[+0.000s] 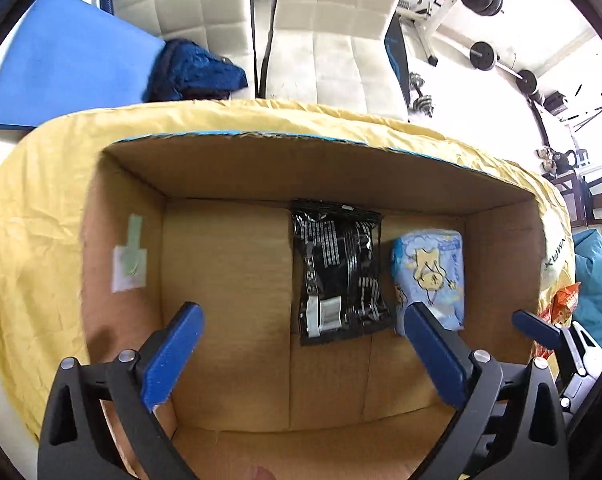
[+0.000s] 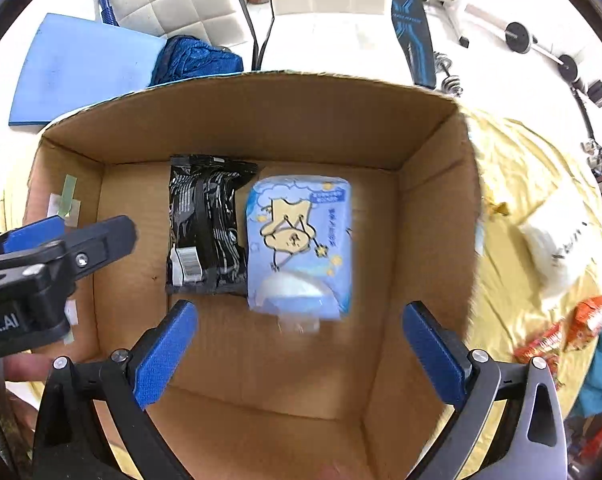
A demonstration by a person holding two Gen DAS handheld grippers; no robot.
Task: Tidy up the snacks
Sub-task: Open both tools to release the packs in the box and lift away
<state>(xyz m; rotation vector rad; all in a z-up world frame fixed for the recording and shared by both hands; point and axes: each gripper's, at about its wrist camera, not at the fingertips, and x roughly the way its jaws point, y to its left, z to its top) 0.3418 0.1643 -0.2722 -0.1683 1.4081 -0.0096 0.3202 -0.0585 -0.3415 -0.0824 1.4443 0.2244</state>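
An open cardboard box (image 1: 301, 168) (image 2: 261, 120) stands on a yellow cloth. On its floor lie a black snack packet (image 1: 337, 272) (image 2: 207, 224) and, touching its right side, a light blue packet with a cartoon figure (image 1: 431, 268) (image 2: 301, 240). My left gripper (image 1: 303, 312) hangs over the box, open, with nothing between its blue pads; the black packet lies below it. My right gripper (image 2: 299, 308) is also open and empty, above the near end of the blue packet. Each gripper shows at the edge of the other's view.
Orange snack packets (image 1: 565, 304) (image 2: 581, 320) and a white packet (image 2: 557, 248) lie on the yellow cloth (image 1: 41, 220) to the right of the box. Behind the table stand white padded chairs (image 1: 333, 40), a blue mat (image 1: 61, 68) and weights (image 1: 497, 60).
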